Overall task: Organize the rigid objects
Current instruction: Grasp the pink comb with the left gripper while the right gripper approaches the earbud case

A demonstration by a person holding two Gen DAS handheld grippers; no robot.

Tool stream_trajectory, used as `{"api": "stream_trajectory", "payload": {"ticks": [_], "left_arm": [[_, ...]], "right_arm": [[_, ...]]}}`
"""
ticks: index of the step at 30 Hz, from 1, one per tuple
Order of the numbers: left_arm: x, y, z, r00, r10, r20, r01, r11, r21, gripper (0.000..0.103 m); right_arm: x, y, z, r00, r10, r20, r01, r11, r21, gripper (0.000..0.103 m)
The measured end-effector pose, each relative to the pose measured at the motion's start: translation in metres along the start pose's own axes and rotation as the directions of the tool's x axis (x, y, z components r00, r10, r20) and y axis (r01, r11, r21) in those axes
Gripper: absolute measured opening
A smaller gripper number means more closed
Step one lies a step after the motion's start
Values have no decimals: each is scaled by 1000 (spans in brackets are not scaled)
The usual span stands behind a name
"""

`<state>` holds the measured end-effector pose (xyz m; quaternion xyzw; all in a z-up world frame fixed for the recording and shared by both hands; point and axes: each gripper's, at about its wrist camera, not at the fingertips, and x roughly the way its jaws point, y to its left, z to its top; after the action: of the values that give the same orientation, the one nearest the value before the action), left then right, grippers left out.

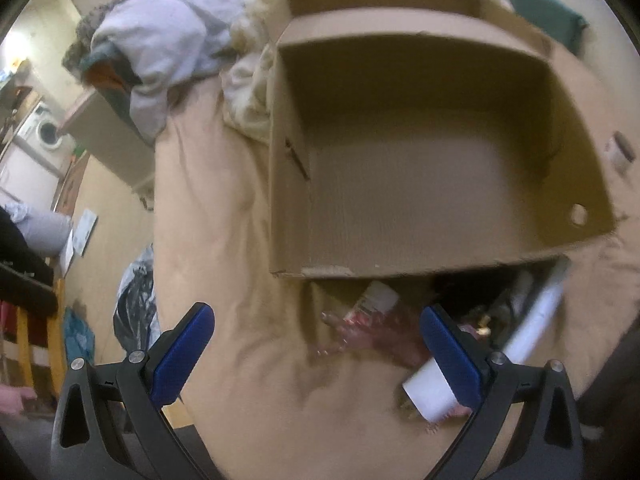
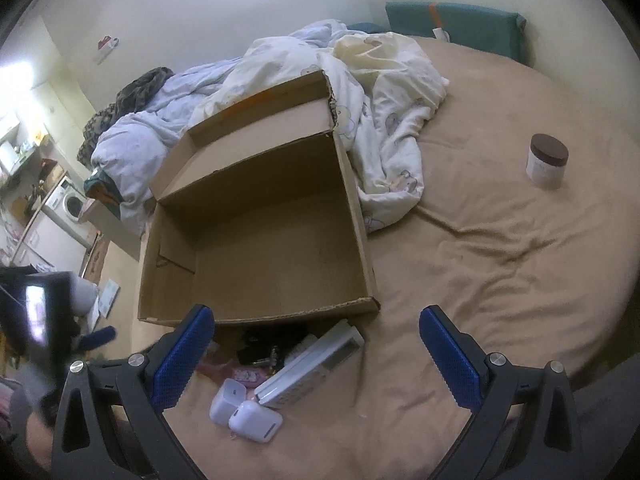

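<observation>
The bed, covered in a tan sheet, serves as the work surface. A crumpled duvet is pushed toward the far side, which leaves the near half free for sorting.

The cardboard box sits open-topped on the sheet, flaps spread, and its floor shows nothing inside. It appears to be the intended receptacle, so by my judgement no item has yet been put away.

A cluster of rigid objects lies on the sheet just in front of the box's near wall. The largest is a white remote control, lying flat and angled toward the box. Beside its near end lie a white case and a white cup-like piece, touching each other. Behind them are dark items and something pink (too blurred and shadowed to identify).

A white jar with a brown lid stands upright, well apart from the cluster, on the right of the bed.

The left gripper has its tongs spread wide and holds nothing; it hangs over the cluster. The right gripper is likewise wide apart and empty, above the remote. Both seem poised for a first pick, the cluster being nearest.
</observation>
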<state>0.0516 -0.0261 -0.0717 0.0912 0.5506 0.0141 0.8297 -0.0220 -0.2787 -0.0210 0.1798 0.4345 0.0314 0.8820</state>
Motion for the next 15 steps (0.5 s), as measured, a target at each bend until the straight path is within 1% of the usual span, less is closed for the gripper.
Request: {"api": "stream_trajectory", "payload": {"ticks": [1,3,5,7,9,11,13,15], "left_arm": [[7,1,3,1000,6,-8,-6,1000,-1,102],[26,-4,8,997,20,-74,-19,1000,18,102],[40,-16,9,992,36,-123,-27,997,75,102],[53,-30,6,985,73,-159,-51,989,139,102],[67,-35,5,975,106,-195,-76,985,156,102],[75,-38,4,972,110,-207,-78,984,159,102],[79,-44,4,971,115,-211,-76,980,184,102],[86,-52,1,964,105,-244,-53,976,213,102]], "right_arm": [[0,-2,0,1000,5,-4,-5,1000,7,103],[2,-4,0,1000,15,-16,-15,1000,21,103],[4,-8,-1,999,23,-29,-22,999,32,103],[5,-9,0,999,32,-40,-30,999,45,103],[6,-11,1,998,36,-43,-33,998,54,103],[6,-12,1,998,41,-45,-38,997,61,103],[7,-13,2,998,46,-50,-42,997,69,103],[8,-14,2,997,50,-59,-45,996,74,103]]}}
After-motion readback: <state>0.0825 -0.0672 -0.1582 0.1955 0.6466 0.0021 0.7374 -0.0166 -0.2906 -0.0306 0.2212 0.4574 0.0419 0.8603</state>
